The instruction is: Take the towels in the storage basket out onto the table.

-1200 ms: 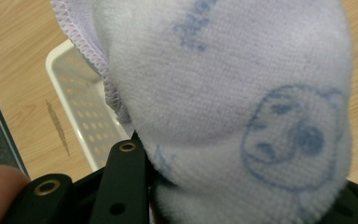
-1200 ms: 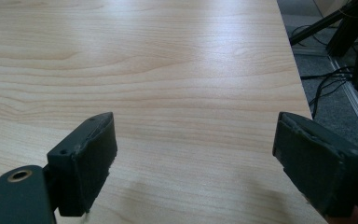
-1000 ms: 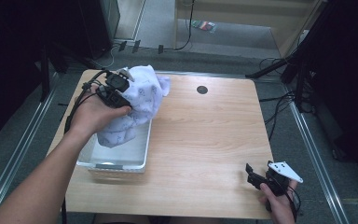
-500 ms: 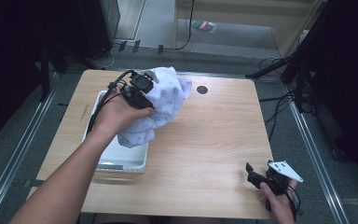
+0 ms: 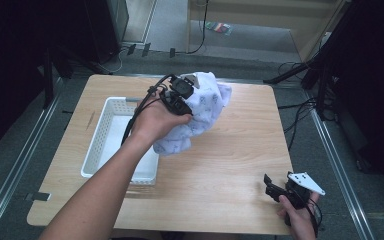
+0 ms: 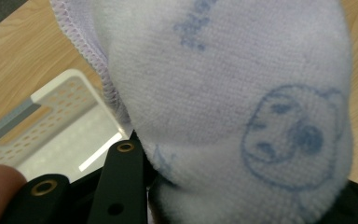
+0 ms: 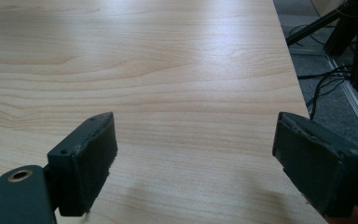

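The left gripper (image 5: 180, 95) was clamped on a pale lilac printed towel (image 5: 195, 117), held bunched above the wooden table (image 5: 240, 165), just to the right of the white perforated basket (image 5: 96, 135). The towel's lower end hung close to the basket's right rim; whether it touched the table could not be told. In the left gripper view the towel (image 6: 242, 107) filled the space between the jaws, its stitched hem and a blue bear-face print plain to see, with a corner of the basket (image 6: 70, 126) beyond it. The right gripper (image 5: 280, 190) rested low at the table's near right corner, well apart from the basket, held by the person's right hand (image 5: 297, 220). In the right gripper view its jaws stood wide apart over bare wood (image 7: 168, 79), gripping nothing.
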